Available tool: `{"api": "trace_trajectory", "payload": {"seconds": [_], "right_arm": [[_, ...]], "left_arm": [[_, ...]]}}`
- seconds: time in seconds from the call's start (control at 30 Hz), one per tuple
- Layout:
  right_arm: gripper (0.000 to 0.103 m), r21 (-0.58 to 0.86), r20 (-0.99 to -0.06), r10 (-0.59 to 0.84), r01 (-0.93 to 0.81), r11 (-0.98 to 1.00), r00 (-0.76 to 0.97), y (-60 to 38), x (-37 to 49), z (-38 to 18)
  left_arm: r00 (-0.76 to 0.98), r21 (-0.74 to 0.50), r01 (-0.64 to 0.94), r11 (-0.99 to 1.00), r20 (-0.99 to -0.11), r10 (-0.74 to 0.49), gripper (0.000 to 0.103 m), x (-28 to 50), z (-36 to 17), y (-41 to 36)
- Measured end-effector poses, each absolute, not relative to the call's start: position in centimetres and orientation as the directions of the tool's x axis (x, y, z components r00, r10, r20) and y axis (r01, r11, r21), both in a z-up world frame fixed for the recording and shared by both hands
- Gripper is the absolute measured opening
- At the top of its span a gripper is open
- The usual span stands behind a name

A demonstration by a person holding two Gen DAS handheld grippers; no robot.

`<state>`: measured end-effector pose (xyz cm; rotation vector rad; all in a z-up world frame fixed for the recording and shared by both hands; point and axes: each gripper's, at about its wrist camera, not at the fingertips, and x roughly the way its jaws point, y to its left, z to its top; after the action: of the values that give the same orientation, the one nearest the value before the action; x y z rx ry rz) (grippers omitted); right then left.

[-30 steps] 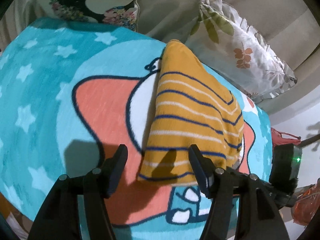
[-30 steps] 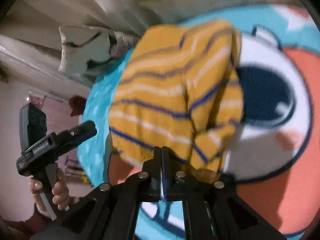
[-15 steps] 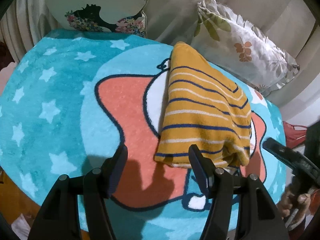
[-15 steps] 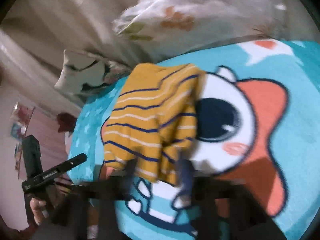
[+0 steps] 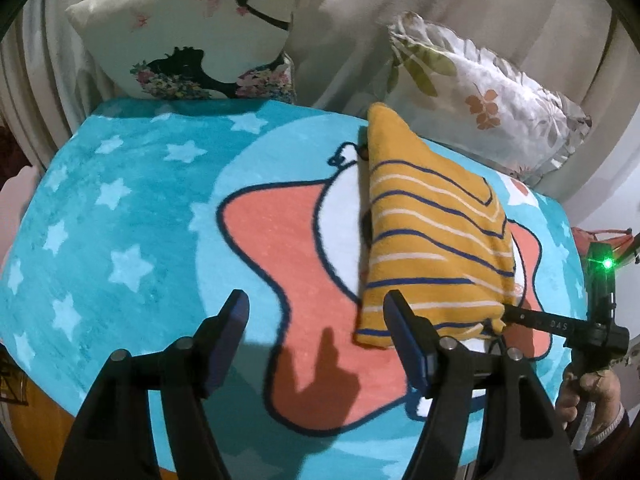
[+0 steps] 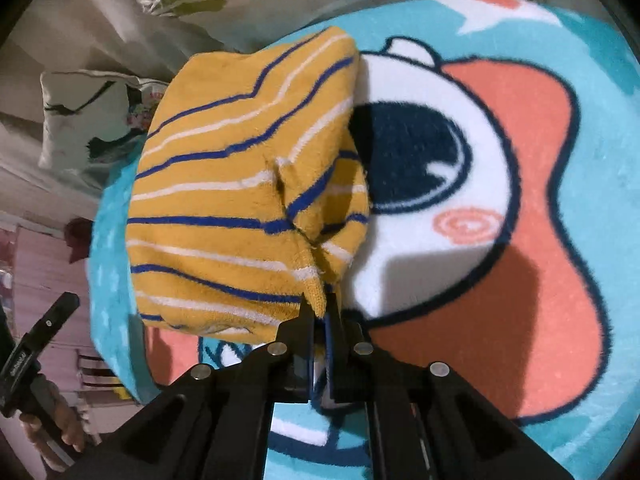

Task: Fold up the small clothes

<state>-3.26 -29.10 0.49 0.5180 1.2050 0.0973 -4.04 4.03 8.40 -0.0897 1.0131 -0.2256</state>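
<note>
A folded yellow garment (image 5: 432,240) with blue and white stripes lies on a turquoise cartoon blanket (image 5: 132,208). In the right wrist view my right gripper (image 6: 320,316) is shut, pinching the near corner of the garment (image 6: 240,184). The left wrist view shows that same gripper (image 5: 506,314) at the garment's near right corner. My left gripper (image 5: 316,312) hovers over the blanket just left of the garment. Its jaws are opening and nothing is between them. The right wrist view catches the left gripper (image 6: 60,308) at the lower left, held by a hand (image 6: 52,424).
Two printed pillows (image 5: 200,40) (image 5: 492,100) lean against a beige curtain behind the blanket. The blanket's rounded edge falls away at the near left (image 5: 60,392) and at the right (image 5: 572,280). Red cloth (image 5: 592,234) lies beyond the right edge.
The left gripper has pulled back and up, so more blanket and pillows show. The right gripper opened and drew away, then returned and shut on the garment's near corner.
</note>
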Motion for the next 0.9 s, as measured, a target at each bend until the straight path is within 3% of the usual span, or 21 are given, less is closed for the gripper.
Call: {"api": "trace_trajectory", "payload": {"seconds": [0.17,0.33,0.37,0.43,0.47,0.6,0.67,0.9], "right_arm": [[0.010,0.409,-0.859,0.273,0.256,0.876,0.434,-28.0,-3.8,3.4],[0.011,0.313,-0.811,0.113,0.262,0.913,0.574,-26.3,-4.6,9.6],[0.015,0.318,-0.798,0.123,0.238,0.918,0.589,-25.3,-4.2,10.2],[0.030,0.326,-0.798,0.159,0.194,0.925,0.581,-23.5,-3.1,9.8],[0.031,0.323,-0.803,0.168,0.180,0.929,0.571,-22.8,-2.6,9.2],[0.031,0.335,-0.856,0.228,0.161,0.929,0.464,-19.9,-0.7,4.8],[0.031,0.298,-0.881,0.193,0.189,0.936,0.433,-19.6,-1.2,3.2],[0.033,0.302,-0.883,0.124,0.347,0.888,0.453,-22.9,-3.6,4.1]], "left_arm": [[0.551,-0.146,0.151,0.978,-0.809,-0.206,0.071,-3.5,9.3,5.7],[0.561,-0.124,0.167,0.978,-0.804,-0.197,0.072,-3.0,9.6,6.5],[0.562,-0.117,0.173,0.978,-0.804,-0.195,0.072,-2.9,9.6,6.5],[0.568,-0.102,0.190,0.976,-0.800,-0.194,0.072,-2.9,9.8,6.5],[0.570,-0.095,0.198,0.976,-0.798,-0.193,0.072,-2.9,9.9,6.6],[0.563,-0.066,0.215,0.974,-0.807,-0.178,0.073,-2.9,9.8,7.3],[0.563,-0.052,0.218,0.975,-0.809,-0.169,0.073,-2.9,9.8,8.0],[0.552,-0.067,0.215,0.974,-0.815,-0.178,0.074,-2.4,9.5,10.2]]}}
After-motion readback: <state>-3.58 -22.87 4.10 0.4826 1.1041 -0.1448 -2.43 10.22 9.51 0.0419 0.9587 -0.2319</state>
